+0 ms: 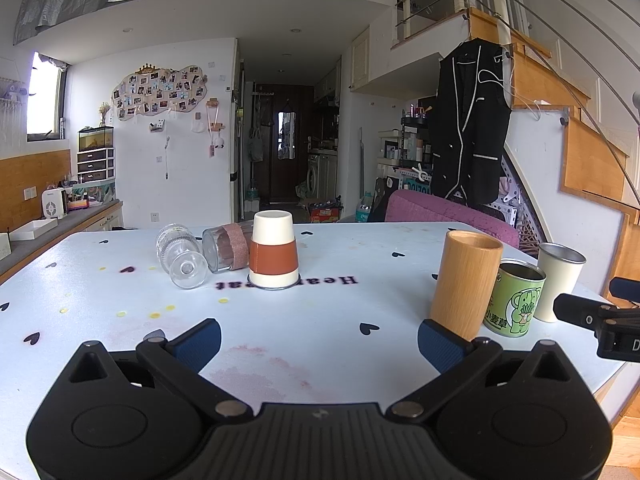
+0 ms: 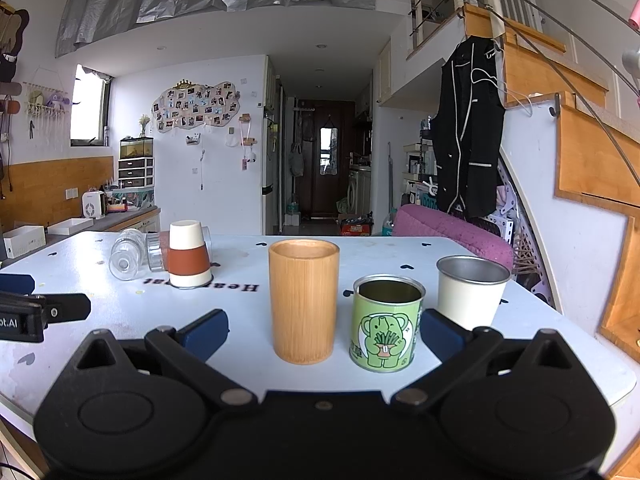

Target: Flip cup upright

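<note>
A white paper cup with a brown sleeve [image 1: 273, 251] stands upside down at the middle of the white table [image 1: 320, 320]; it also shows in the right wrist view [image 2: 188, 255]. Behind it lie two cups on their sides: a clear ribbed glass [image 1: 180, 254] and a glass with a pink woven band [image 1: 227, 247]. My left gripper [image 1: 319, 344] is open and empty, well short of the paper cup. My right gripper [image 2: 324, 332] is open and empty, with a bamboo cup [image 2: 303, 300] and a green tin [image 2: 386, 328] standing between its fingers' line of view.
The bamboo cup [image 1: 466, 284], green tin [image 1: 514, 298] and a cream metal cup [image 1: 558, 280] stand upright at the table's right. A purple chair [image 1: 448, 212] is behind the far edge. A counter [image 1: 60, 224] runs along the left. The right gripper's body [image 1: 600, 320] shows at the right.
</note>
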Demonstrator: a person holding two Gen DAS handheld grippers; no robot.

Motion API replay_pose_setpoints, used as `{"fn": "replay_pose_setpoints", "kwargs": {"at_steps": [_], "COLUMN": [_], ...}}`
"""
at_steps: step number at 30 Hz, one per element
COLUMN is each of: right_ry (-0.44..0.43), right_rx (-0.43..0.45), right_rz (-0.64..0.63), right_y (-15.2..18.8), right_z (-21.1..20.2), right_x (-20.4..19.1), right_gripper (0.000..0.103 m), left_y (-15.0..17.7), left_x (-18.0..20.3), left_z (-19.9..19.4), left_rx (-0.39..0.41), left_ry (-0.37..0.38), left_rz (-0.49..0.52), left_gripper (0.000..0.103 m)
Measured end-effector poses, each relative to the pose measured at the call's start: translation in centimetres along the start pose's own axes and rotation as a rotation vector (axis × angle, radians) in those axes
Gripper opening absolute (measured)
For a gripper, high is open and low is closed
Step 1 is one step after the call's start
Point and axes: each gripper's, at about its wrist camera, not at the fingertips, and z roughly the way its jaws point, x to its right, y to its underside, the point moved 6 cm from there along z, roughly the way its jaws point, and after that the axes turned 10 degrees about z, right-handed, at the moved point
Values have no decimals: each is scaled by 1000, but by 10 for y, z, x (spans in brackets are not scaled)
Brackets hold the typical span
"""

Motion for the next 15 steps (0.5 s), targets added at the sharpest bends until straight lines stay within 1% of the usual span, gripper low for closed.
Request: {"fn": "replay_pose_setpoints", "kwargs": {"at_steps": [15], "right_ry": [-2], "right_rx": [2], "right_rz": [-3], "right_y": [0], "right_z": [0], "right_x": [0], "right_gripper": [103], "left_y": [0], "left_x": [0], "left_z": [0], "left_rx": [0], "left_ry": [0], "left_rz": [0], "left_gripper": [103]}}
